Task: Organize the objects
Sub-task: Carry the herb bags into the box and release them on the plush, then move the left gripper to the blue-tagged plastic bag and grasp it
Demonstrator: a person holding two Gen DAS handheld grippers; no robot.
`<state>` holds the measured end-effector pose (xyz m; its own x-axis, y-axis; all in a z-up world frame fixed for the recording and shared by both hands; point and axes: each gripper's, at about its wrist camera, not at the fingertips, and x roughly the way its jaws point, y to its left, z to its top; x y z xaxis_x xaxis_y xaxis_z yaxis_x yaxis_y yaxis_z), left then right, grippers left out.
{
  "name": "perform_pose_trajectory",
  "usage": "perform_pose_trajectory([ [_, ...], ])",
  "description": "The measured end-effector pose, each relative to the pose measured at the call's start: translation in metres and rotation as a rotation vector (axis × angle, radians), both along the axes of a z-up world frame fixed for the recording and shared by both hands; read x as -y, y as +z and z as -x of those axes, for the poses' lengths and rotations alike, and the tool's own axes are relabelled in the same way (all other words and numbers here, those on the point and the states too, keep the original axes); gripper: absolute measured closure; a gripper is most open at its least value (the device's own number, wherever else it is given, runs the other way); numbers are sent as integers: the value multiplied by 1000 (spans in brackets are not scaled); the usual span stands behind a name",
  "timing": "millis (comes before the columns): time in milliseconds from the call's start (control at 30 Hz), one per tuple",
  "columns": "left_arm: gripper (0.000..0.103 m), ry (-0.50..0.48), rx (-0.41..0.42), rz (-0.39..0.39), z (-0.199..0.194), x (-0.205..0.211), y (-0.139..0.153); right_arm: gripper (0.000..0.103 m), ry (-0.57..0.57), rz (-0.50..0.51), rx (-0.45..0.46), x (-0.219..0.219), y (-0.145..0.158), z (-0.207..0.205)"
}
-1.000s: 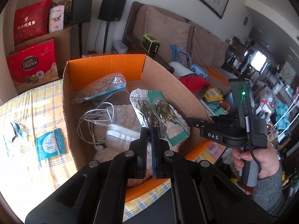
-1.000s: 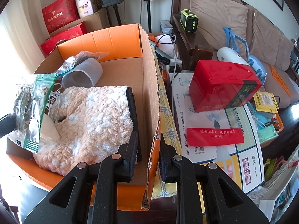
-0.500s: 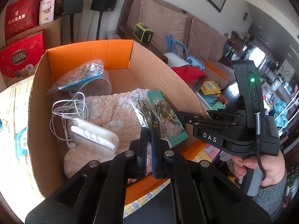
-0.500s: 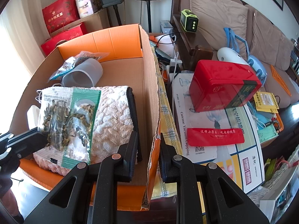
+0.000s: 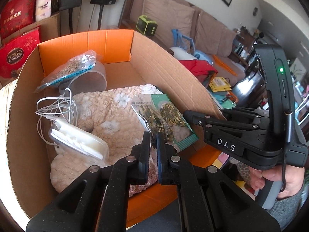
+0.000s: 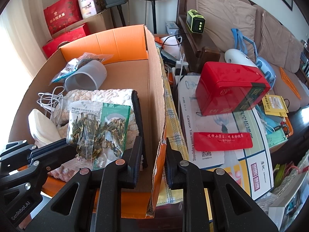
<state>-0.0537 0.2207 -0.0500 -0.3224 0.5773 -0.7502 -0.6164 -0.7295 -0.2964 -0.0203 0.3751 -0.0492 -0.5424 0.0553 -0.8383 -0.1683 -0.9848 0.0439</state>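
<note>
A clear-and-green packet of dried herbs (image 5: 164, 119) is pinched by its near corner in my left gripper (image 5: 153, 135), which is shut on it and holds it over the pink fluffy towel (image 5: 108, 112) inside the open cardboard box (image 5: 173, 71). The packet also shows in the right wrist view (image 6: 100, 127), with the left gripper (image 6: 71, 147) at its lower left. My right gripper (image 6: 153, 145) straddles the box's right wall (image 6: 156, 96), jaws apart, one finger inside and one outside, not touching it. It also shows in the left wrist view (image 5: 186, 113).
In the box lie a clear plastic cup (image 6: 87, 77), a bag of dried bits (image 5: 73, 67), a white cable (image 5: 56, 106) and a white plastic case (image 5: 77, 139). Right of the box are a red tin (image 6: 231, 89), a red pouch (image 6: 222, 141) and a sofa (image 6: 231, 19).
My left gripper has carried the herb packet rightward and forward over the box, and now holds it above the towel near the right wall. The right gripper has stayed put.
</note>
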Motion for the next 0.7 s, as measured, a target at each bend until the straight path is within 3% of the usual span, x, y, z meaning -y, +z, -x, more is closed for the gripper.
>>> perform_pose_trajectory([
  [233, 79, 7, 0, -2, 0, 6, 6, 83, 1, -1, 1, 0, 0, 0],
  [300, 60, 16, -14, -9, -3, 11, 12, 83, 0, -1, 1, 0, 0, 0],
  [500, 35, 34, -113, -18, -15, 30, 38, 83, 0, 1, -1, 0, 0, -1],
  [700, 27, 41, -130, -75, -18, 53, 61, 83, 0, -2, 1, 0, 0, -1],
])
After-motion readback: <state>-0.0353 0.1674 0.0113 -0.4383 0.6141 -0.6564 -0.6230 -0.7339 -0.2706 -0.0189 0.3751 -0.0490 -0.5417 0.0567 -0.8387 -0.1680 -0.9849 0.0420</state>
